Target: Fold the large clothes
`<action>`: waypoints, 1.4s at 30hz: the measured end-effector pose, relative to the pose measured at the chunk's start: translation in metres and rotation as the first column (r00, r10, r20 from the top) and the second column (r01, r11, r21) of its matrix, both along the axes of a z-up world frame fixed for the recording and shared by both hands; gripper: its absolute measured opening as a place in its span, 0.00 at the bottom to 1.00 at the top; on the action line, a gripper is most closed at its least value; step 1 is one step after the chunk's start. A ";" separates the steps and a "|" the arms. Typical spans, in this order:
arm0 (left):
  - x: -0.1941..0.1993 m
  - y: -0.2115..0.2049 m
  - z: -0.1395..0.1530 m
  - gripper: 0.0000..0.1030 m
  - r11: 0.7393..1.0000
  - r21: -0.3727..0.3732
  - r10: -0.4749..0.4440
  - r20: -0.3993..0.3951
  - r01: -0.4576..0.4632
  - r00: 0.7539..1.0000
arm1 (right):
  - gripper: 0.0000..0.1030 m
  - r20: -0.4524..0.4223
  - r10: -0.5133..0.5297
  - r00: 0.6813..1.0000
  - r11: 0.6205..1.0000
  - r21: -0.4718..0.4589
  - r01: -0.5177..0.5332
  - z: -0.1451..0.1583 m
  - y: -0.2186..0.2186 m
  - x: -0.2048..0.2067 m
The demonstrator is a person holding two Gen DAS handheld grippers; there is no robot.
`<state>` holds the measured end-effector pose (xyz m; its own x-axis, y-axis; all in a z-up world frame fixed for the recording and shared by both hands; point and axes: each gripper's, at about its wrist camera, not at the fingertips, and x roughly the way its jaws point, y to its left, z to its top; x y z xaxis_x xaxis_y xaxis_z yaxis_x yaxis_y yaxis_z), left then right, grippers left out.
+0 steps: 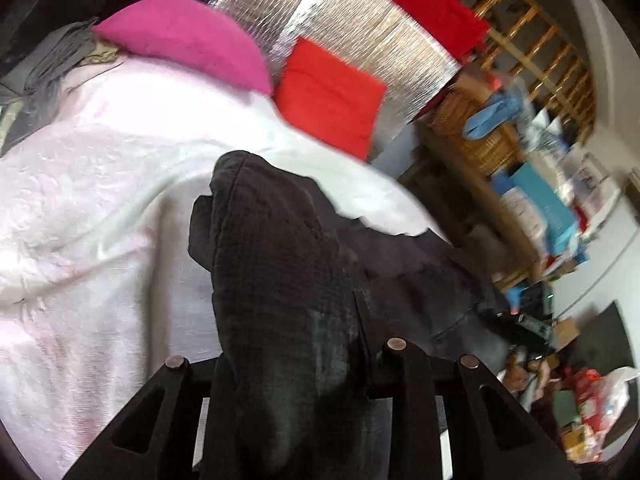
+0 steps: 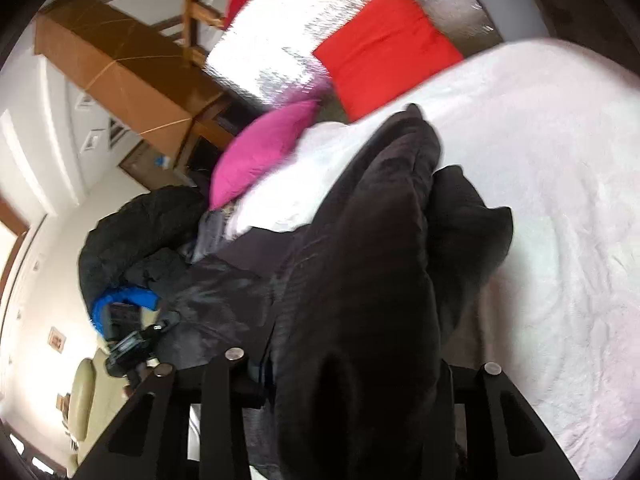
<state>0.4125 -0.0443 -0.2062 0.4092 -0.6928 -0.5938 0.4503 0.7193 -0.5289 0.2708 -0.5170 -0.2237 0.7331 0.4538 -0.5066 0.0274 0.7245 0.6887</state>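
Observation:
A large black garment [image 1: 280, 264] of waffle-textured cloth hangs bunched over a bed with a pale pink fleece cover [image 1: 88, 184]. My left gripper [image 1: 304, 360] is shut on a fold of it, and the cloth drapes over and hides the fingertips. In the right wrist view the same black garment [image 2: 372, 264] is bunched up in front of the camera. My right gripper [image 2: 360, 364] is shut on it, fingertips hidden by the cloth. The pink cover [image 2: 560, 208] lies beneath and to the right.
A magenta pillow [image 1: 188, 40] and a red cushion [image 1: 332, 96] lie at the head of the bed against a silver foil panel [image 1: 360, 24]. Cluttered wooden shelves [image 1: 532, 184] stand to the right. A dark coat pile [image 2: 136, 240] and a cardboard box [image 2: 116, 68] sit left of the bed.

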 end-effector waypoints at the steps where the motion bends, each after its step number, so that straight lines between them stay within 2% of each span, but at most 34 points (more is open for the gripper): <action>1: 0.006 0.001 -0.010 0.28 0.999 0.036 0.019 -0.038 -0.018 0.999 | 0.42 -0.042 -0.019 0.999 1.000 -0.014 0.018 -0.011 -0.006 0.001; 2: 0.012 0.003 -0.021 0.31 0.997 0.071 0.043 -0.080 -0.037 0.996 | 0.42 -0.070 -0.032 0.997 0.999 -0.024 0.030 -0.017 -0.011 0.002; 5: 0.023 0.004 -0.043 0.49 0.985 0.165 0.086 -0.175 -0.057 0.981 | 0.47 -0.195 -0.050 0.980 0.998 0.017 0.054 -0.045 -0.030 0.005; 7: 0.024 0.004 -0.049 0.57 0.977 0.201 0.106 -0.195 -0.066 0.975 | 0.65 -0.251 -0.082 0.965 0.996 0.001 0.085 -0.054 -0.036 0.003; 8: 0.023 0.004 -0.049 0.63 0.973 0.222 0.113 -0.198 -0.068 0.974 | 0.66 -0.271 -0.087 0.959 0.996 -0.008 0.088 -0.056 -0.036 0.002; 9: 0.023 0.001 -0.048 0.66 0.970 0.231 0.119 -0.201 -0.071 0.972 | 0.66 -0.275 -0.086 0.958 0.996 -0.010 0.086 -0.056 -0.038 0.002; 12: 0.018 0.002 -0.040 0.66 0.967 0.235 0.144 -0.203 -0.095 0.969 | 0.66 -0.287 -0.092 0.954 0.996 -0.037 0.085 -0.046 -0.038 -0.002; 15: 0.004 0.007 -0.028 0.66 0.952 0.270 0.189 -0.153 -0.143 0.970 | 0.69 -0.284 -0.125 0.951 0.991 -0.078 0.107 -0.032 -0.041 -0.015; 21: -0.026 0.028 -0.004 0.71 0.924 0.252 0.310 -0.049 -0.288 0.950 | 0.72 -0.213 -0.239 0.947 0.968 -0.130 0.215 -0.006 -0.046 -0.065; 26: -0.058 0.032 0.022 0.72 0.924 0.191 0.323 0.070 -0.330 0.944 | 0.72 -0.090 -0.301 0.949 0.950 -0.111 0.291 0.015 -0.041 -0.104; 29: -0.077 0.023 0.023 0.75 0.937 0.182 0.282 0.106 -0.297 0.954 | 0.72 0.006 -0.303 0.953 0.939 -0.167 0.300 0.032 -0.018 -0.120; 32: -0.085 -0.004 0.021 0.75 0.933 0.238 0.245 0.130 -0.270 0.961 | 0.70 0.057 -0.267 0.962 0.939 -0.211 0.273 0.040 0.007 -0.125; 35: -0.104 -0.016 0.021 0.75 0.923 0.281 0.223 0.169 -0.264 0.960 | 0.66 0.059 -0.230 0.971 0.939 -0.247 0.237 0.040 0.026 -0.127; 37: -0.117 -0.025 0.024 0.75 0.905 0.321 0.215 0.220 -0.279 0.952 | 0.66 0.055 -0.207 0.977 0.945 -0.246 0.215 0.038 0.035 -0.127; 39: -0.128 -0.034 0.023 0.75 0.877 0.372 0.209 0.275 -0.304 0.939 | 0.66 0.050 -0.188 0.981 0.948 -0.253 0.194 0.038 0.043 -0.128; 40: -0.133 -0.040 0.022 0.75 0.855 0.407 0.204 0.309 -0.323 0.929 | 0.66 0.047 -0.184 0.982 0.949 -0.251 0.190 0.038 0.046 -0.129; 42: -0.136 -0.048 0.020 0.75 0.838 0.440 0.182 0.334 -0.324 0.925 | 0.66 0.051 -0.194 0.980 0.946 -0.254 0.200 0.037 0.051 -0.130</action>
